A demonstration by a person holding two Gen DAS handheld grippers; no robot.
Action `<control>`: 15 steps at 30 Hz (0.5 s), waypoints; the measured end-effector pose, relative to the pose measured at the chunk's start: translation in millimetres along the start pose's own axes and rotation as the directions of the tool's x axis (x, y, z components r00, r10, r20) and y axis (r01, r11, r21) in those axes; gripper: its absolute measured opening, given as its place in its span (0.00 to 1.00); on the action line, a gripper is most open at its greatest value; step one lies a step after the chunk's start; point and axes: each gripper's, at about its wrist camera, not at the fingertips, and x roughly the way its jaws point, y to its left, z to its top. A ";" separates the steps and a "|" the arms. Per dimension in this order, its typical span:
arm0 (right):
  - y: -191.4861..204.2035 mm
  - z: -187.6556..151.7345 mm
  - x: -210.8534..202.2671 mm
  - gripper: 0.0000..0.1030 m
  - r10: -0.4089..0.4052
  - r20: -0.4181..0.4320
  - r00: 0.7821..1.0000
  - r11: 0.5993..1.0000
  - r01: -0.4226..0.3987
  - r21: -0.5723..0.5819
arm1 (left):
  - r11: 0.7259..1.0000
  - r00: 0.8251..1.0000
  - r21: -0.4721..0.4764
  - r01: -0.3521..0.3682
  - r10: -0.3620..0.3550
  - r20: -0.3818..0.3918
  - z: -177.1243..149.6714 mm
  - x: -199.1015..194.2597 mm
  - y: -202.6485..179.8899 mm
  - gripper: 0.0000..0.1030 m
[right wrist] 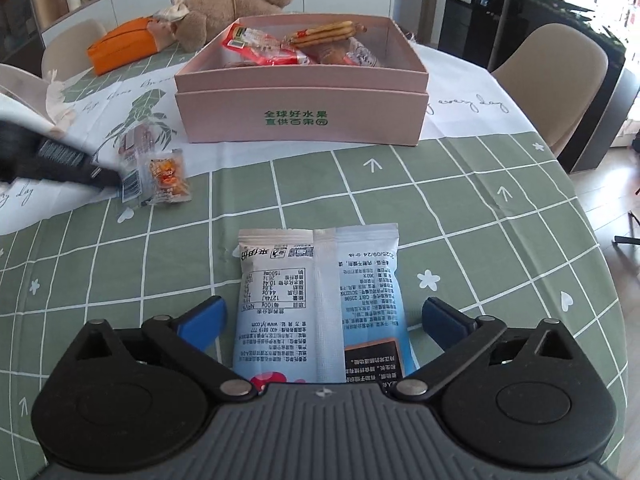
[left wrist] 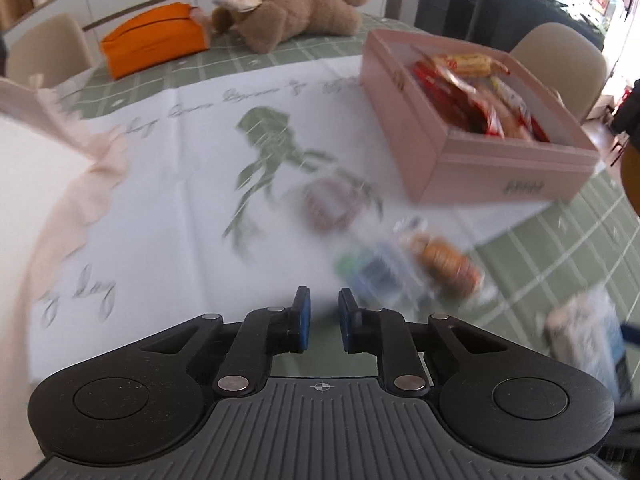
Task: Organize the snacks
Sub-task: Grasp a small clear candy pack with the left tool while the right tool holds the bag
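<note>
Snacks already fill the pink box, which sits on the green checked tablecloth ahead of you; inside it you can see red wrappers and a pack of long biscuits. Three packets remain outside it. Your right gripper has its jaws spread wide, one blue pad on each side of the blue-and-white snack bag, which lies flat on the cloth with its printed back facing up; the pads stand apart from the bag's edges and do not press on it. Your left gripper has its jaws drawn close together with only a narrow gap between the blue pads, and nothing sits between them. In the right wrist view, its tip reaches in from the left and appears to meet a clear-wrapped snack with orange pieces; the left wrist view is blurred, so you cannot tell whether it truly touches. Just behind that lies a small reddish-brown packet on the white printed cloth. Beyond the box, a brown plush toy and an orange pouch lie at the far side of the table.
</note>
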 end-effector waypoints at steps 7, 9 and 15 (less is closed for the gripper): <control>1.7 -11.8 -1.9 1.00 -0.010 0.093 0.996 1.000 0.009 0.009 | 0.988 0.996 -0.124 0.091 -0.092 0.001 -38.9 -27.1 28.2 0.18; 1.4 -13.9 -2.3 1.00 -0.008 0.109 0.994 1.000 0.007 0.006 | 0.970 0.989 -0.196 0.147 -0.147 0.010 -42.2 -27.7 40.8 0.19; 0.2 -21.1 -2.8 1.00 0.004 0.161 0.987 1.000 -0.003 -0.006 | 0.949 0.985 -0.266 0.169 -0.156 0.071 -26.0 -32.8 46.3 0.22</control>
